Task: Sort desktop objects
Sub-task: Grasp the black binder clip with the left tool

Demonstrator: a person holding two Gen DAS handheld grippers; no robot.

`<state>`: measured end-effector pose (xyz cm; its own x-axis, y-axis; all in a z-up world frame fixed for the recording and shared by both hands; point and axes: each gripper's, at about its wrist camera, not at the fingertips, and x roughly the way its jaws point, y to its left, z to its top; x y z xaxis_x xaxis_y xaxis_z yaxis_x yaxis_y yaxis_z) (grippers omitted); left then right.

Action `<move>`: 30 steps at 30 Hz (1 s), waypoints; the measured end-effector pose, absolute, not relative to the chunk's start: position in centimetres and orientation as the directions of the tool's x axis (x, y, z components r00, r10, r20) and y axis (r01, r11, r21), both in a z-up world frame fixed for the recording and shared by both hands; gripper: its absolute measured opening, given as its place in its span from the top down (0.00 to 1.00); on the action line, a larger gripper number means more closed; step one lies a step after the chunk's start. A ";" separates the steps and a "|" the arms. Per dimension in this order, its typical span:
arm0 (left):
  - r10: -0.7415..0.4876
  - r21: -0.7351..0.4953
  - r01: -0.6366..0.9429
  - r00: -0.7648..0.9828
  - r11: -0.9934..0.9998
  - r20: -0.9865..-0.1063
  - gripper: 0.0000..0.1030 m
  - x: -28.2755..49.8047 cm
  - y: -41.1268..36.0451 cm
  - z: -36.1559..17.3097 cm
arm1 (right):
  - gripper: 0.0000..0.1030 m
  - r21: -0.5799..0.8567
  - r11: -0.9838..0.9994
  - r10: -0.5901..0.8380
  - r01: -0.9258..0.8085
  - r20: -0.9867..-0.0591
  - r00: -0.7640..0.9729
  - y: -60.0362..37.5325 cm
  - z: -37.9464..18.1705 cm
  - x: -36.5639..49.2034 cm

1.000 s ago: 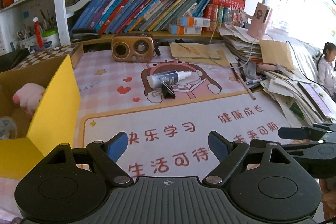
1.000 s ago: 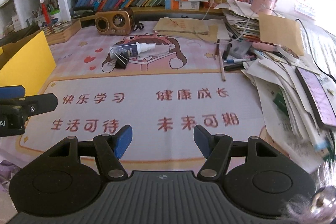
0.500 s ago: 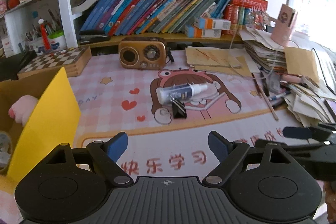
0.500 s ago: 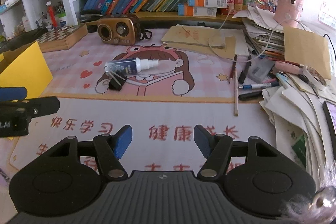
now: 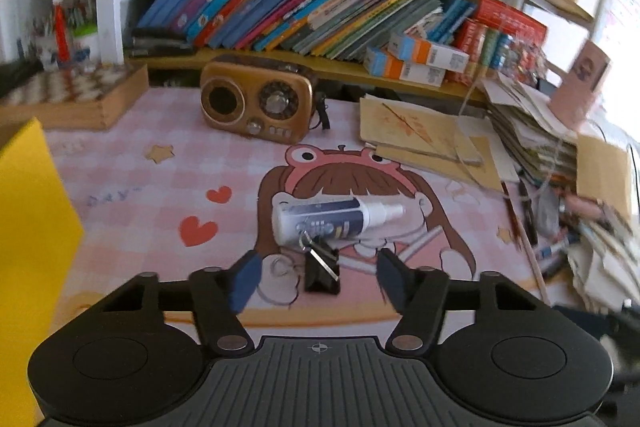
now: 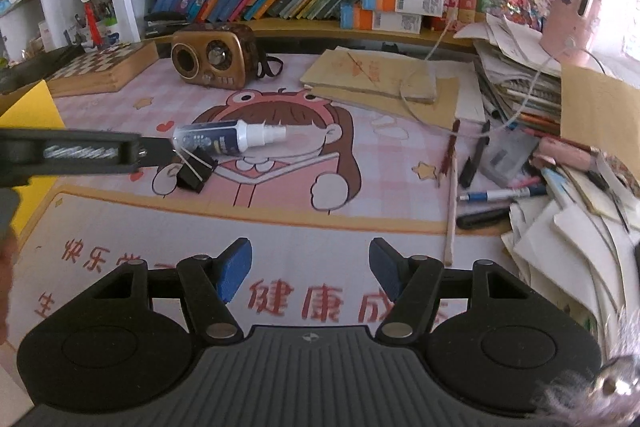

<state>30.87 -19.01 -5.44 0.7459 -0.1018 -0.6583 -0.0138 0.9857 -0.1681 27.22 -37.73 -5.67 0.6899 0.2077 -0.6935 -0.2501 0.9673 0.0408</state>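
Observation:
A black binder clip (image 5: pixel 321 271) lies on the pink cartoon desk mat, right in front of a white and blue spray bottle (image 5: pixel 334 219) lying on its side. My left gripper (image 5: pixel 318 283) is open, its blue-padded fingers on either side of the clip, not touching it. In the right wrist view the clip (image 6: pixel 195 174) and the bottle (image 6: pixel 228 138) lie at the left, with the left gripper's arm (image 6: pixel 80 157) reaching in beside them. My right gripper (image 6: pixel 310 275) is open and empty over the mat's red lettering.
A yellow box (image 5: pixel 30 247) stands at the left edge. A brown retro radio (image 5: pixel 256 103) and a chessboard box (image 5: pixel 68 95) stand at the back under the bookshelf. Pens and a pencil (image 6: pixel 452 203) lie by paper piles (image 6: pixel 568 227) on the right.
My left gripper has moved forward across the mat to the binder clip, which now lies between its open fingers. My right gripper has also moved forward a little. Both stay open.

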 end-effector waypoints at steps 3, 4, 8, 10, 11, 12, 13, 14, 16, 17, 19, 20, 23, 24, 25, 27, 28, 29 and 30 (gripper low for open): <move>-0.105 -0.208 -0.050 0.736 0.977 -0.669 0.54 32.4 -18.7 -6.5 | 0.39 0.041 0.966 0.212 -0.257 -0.697 0.685 -37.7 -5.8 28.2; -0.104 -0.212 -0.057 0.731 0.976 -0.675 0.61 32.8 -18.7 -6.8 | 0.39 0.043 0.965 0.214 -0.258 -0.699 0.683 -37.6 -5.9 28.4; -0.093 -0.207 -0.071 0.720 0.976 -0.688 0.70 33.8 -18.7 -7.5 | 0.38 0.046 0.962 0.224 -0.271 -0.704 0.674 -37.5 -5.9 29.0; -0.092 -0.213 -0.082 0.713 0.974 -0.695 0.78 34.1 -18.6 -8.0 | 0.38 0.042 0.959 0.227 -0.280 -0.706 0.671 -37.4 -6.0 29.2; -0.092 -0.216 -0.087 0.710 0.973 -0.698 0.80 34.3 -18.5 -8.1 | 0.38 0.039 0.958 0.227 -0.284 -0.708 0.669 -37.4 -6.0 29.3; -0.087 -0.215 -0.094 0.708 0.972 -0.701 0.86 34.4 -18.5 -8.3 | 0.38 0.037 0.958 0.227 -0.286 -0.711 0.666 -37.3 -6.1 29.4; -0.087 -0.221 -0.098 0.709 0.970 -0.700 0.89 34.4 -18.4 -8.4 | 0.38 0.038 0.957 0.227 -0.287 -0.713 0.663 -37.3 -6.2 29.6; -0.085 -0.224 -0.104 0.714 0.969 -0.695 0.90 34.3 -18.3 -8.4 | 0.38 0.037 0.957 0.227 -0.289 -0.715 0.661 -37.3 -6.2 29.7; -0.085 -0.236 -0.109 0.726 0.966 -0.683 0.96 34.0 -18.3 -8.2 | 0.38 0.033 0.953 0.232 -0.300 -0.717 0.657 -37.1 -6.3 30.0; -0.090 -0.244 -0.107 0.733 0.964 -0.674 0.98 33.8 -18.2 -8.1 | 0.37 0.031 0.951 0.237 -0.309 -0.717 0.655 -36.9 -6.3 30.1; -0.083 -0.243 -0.108 0.746 0.964 -0.661 1.00 33.3 -18.1 -7.6 | 0.37 0.025 0.943 0.249 -0.333 -0.717 0.651 -36.5 -6.3 30.4; -0.085 -0.249 -0.109 0.750 0.962 -0.656 1.00 33.1 -17.9 -7.3 | 0.37 0.022 0.937 0.258 -0.348 -0.716 0.648 -36.2 -6.3 30.7; -0.080 -0.255 -0.114 0.763 0.960 -0.641 1.00 32.0 -17.1 -6.2 | 0.36 0.007 0.920 0.282 -0.392 -0.707 0.648 -35.2 -6.2 31.6; -0.077 -0.254 -0.116 0.765 0.960 -0.639 1.00 31.5 -16.8 -5.9 | 0.36 0.001 0.913 0.291 -0.408 -0.702 0.650 -34.8 -6.2 32.0; -0.072 -0.254 -0.121 0.768 0.960 -0.637 1.00 30.9 -16.4 -5.4 | 0.35 -0.006 0.906 0.300 -0.424 -0.696 0.652 -34.3 -6.2 32.4; -0.065 -0.250 -0.124 0.773 0.960 -0.631 1.00 29.7 -15.6 -4.6 | 0.35 -0.020 0.888 0.320 -0.459 -0.691 0.648 -33.4 -6.2 33.3; -0.059 -0.245 -0.127 0.775 0.961 -0.630 1.00 29.0 -15.3 -4.2 | 0.35 -0.029 0.878 0.329 -0.478 -0.689 0.646 -32.9 -6.3 33.7; -0.053 -0.244 -0.132 0.775 0.961 -0.629 1.00 28.3 -14.9 -3.9 | 0.35 -0.042 0.865 0.338 -0.499 -0.686 0.644 -32.4 -6.4 34.2; -0.049 -0.246 -0.140 0.775 0.959 -0.630 1.00 27.7 -14.5 -3.6 | 0.35 -0.054 0.853 0.347 -0.519 -0.684 0.641 -31.9 -6.5 34.6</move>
<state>27.69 -14.53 -3.56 0.7751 -0.0486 -0.6300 -0.1402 0.9590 -0.2464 34.61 -31.86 -6.46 0.6412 0.3471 -0.6844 -0.5194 0.8528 -0.0541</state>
